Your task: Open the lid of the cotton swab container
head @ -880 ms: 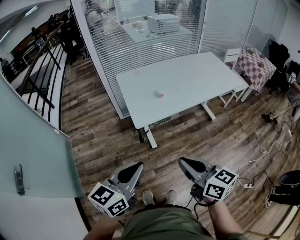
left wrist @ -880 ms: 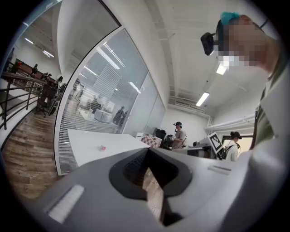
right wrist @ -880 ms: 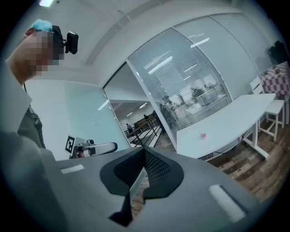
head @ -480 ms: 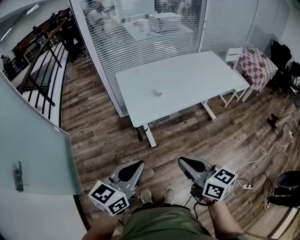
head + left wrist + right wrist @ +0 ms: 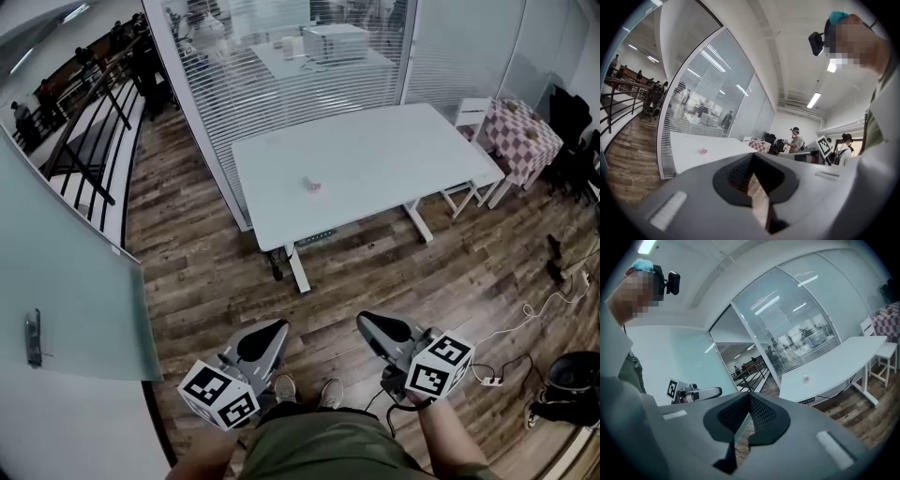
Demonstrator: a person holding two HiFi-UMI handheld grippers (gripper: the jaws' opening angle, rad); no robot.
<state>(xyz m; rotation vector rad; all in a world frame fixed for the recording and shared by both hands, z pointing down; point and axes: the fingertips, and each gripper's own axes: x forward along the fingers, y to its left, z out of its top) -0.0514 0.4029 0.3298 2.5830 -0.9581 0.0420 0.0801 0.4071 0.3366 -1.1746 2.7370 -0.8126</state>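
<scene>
We stood well back from the long white rectangular table (image 5: 394, 155), with a stretch of wood-plank floor (image 5: 216, 281) between us and it. The small pink-and-white cotton swab container (image 5: 312, 185) sat alone on the tabletop, towards its left half and well apart from both tools. Its lid looked untouched, though it was too small for us to tell how the lid fastened.

Our left gripper (image 5: 277, 329), grey with a black-and-white marker cube, was held low in front of us, its jaws pressed together with nothing between them. The right gripper (image 5: 364, 321) was likewise closed tight and empty.

We judged the step in hand to be the approach. To do it well, we needed to walk to the near edge and square up so the container lay within easy reach of both tools. We should spread the jaws before lowering them. The container looked light and the top smooth, so it would likely slide. One gripper should steady the body from the side while the other works the lid. We should first check at close range whether the lid hinges or lifts off.
</scene>
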